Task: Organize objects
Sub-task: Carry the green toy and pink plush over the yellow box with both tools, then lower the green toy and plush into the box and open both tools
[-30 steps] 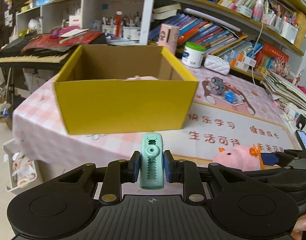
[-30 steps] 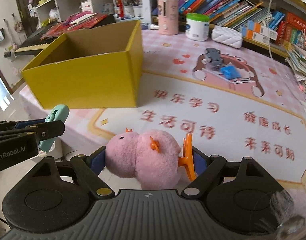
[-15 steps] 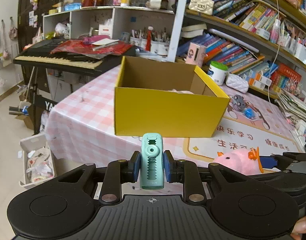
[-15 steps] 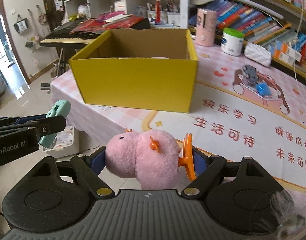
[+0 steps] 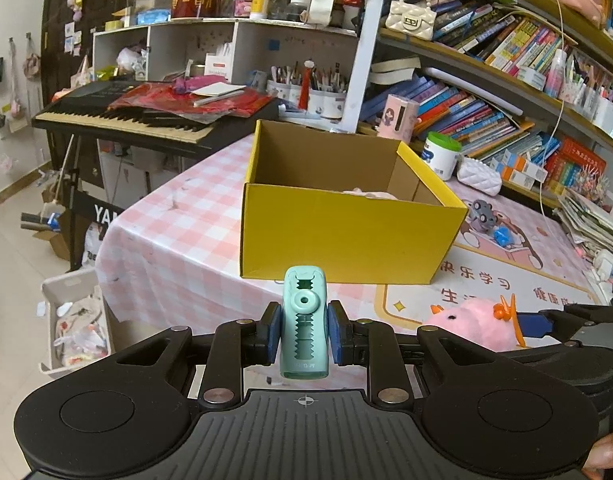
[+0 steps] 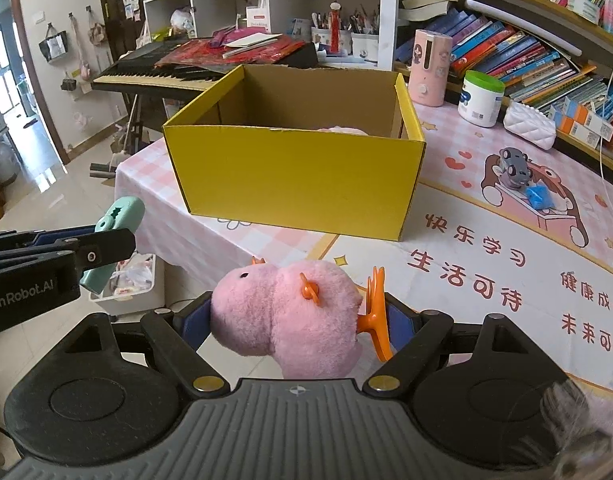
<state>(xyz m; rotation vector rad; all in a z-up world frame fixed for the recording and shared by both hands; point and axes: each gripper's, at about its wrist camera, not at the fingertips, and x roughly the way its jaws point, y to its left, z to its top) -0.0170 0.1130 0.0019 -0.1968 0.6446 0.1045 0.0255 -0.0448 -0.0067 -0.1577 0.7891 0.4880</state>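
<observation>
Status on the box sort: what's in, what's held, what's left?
Done: something pink already lies in the yellow box. In hand: left hand-held gripper clamps a teal clip; right hand-held gripper holds a pink plush. Left: both drops, likely the grey toy and blue piece too.

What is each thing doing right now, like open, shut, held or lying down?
Yellow box: open on top, something pink inside.
Green clip: held upright, left gripper shut on it.
Pink plush toy: held in the right gripper.
White jar: lid on, upright.
Grey toy car: lying on the table.
</observation>
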